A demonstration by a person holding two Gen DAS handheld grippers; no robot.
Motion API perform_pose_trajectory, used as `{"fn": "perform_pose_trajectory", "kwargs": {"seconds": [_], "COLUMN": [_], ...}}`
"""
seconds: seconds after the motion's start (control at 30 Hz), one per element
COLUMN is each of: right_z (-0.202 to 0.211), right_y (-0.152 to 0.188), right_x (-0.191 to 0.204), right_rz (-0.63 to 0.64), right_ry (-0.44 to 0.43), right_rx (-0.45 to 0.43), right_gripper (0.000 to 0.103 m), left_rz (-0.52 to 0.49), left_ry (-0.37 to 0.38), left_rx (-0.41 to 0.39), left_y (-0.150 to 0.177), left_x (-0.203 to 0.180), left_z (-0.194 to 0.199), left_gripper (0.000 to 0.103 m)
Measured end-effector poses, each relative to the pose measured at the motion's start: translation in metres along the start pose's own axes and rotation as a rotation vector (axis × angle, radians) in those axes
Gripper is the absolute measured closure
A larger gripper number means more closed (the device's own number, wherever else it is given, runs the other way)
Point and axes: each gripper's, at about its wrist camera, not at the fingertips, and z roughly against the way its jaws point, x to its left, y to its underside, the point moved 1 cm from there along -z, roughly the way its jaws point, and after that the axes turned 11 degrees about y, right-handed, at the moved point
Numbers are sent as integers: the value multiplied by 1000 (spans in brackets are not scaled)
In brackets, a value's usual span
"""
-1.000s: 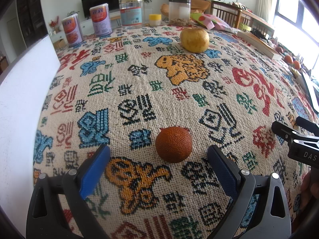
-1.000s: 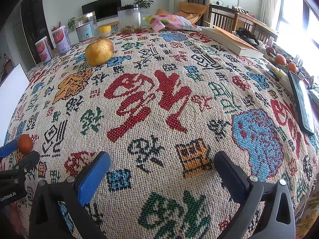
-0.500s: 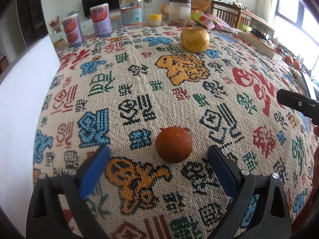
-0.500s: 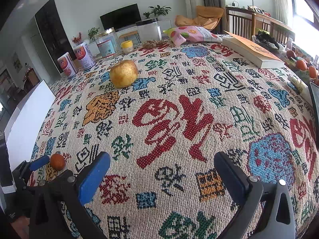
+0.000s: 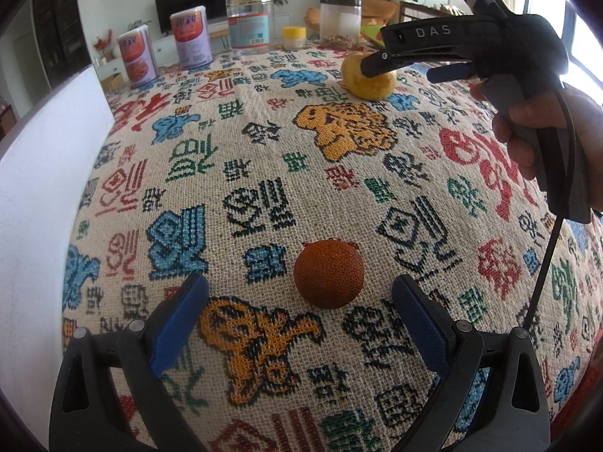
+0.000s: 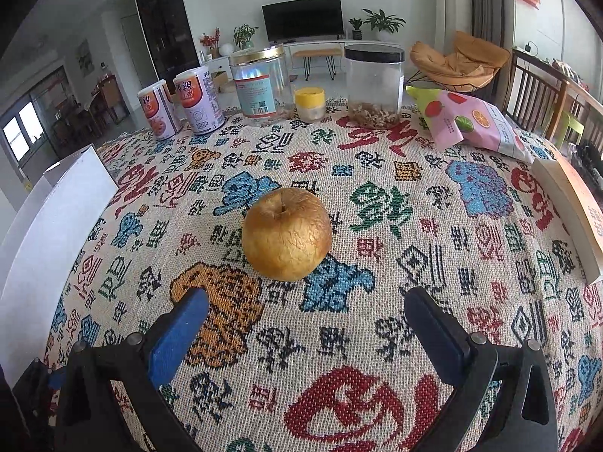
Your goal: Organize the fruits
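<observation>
**Right wrist view: roll risk on both fruits**

Right tongs (image 6: 307,314) spread wide, just short of wrinkled yellow apple (image 6: 286,233) resting mid-counter (image 6: 433,263). Left tongs (image 5: 299,307) equally wide, empty, flanking orange (image 5: 329,273). Uneven closing likely to nudge either round fruit away across woven cloth.

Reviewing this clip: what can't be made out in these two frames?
- Left wrist view: the yellow apple is partly covered by the right gripper, so contact cannot be judged.
- Right wrist view: the book is cut off by the right edge; its cover text is unreadable.
- Right wrist view: the tin labels are too small to read.
</observation>
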Motion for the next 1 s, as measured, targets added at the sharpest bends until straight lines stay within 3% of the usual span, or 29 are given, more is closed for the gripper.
{"fn": "perform_pose_trajectory", "kwargs": {"seconds": [0.07, 0.13, 0.27, 0.33, 0.37, 0.47, 1.0], "right_z": [-19, -33, -53, -57, -56, -55, 20], "right_y": [-12, -19, -27, -29, -31, -31, 23], "right_x": [22, 40, 50, 49, 44, 29, -18], "right_rz": [79, 156, 166, 169, 144, 62, -60], "right_ry": [5, 69, 90, 157, 143, 73, -23], "right_rx": [42, 49, 80, 76, 70, 87, 84], "right_gripper": [0, 0, 4, 29, 38, 38, 38], "left_rz": [0, 0, 0, 0, 0, 0, 1], "left_ry": [0, 0, 0, 1, 0, 0, 0], "left_rx": [0, 0, 0, 0, 0, 0, 0], "left_y": [0, 0, 0, 0, 1, 1, 0], "left_x": [0, 0, 1, 1, 1, 1, 1], "left_z": [0, 0, 1, 1, 1, 1, 0], "left_gripper": [4, 4, 4, 4, 4, 4, 4]}}
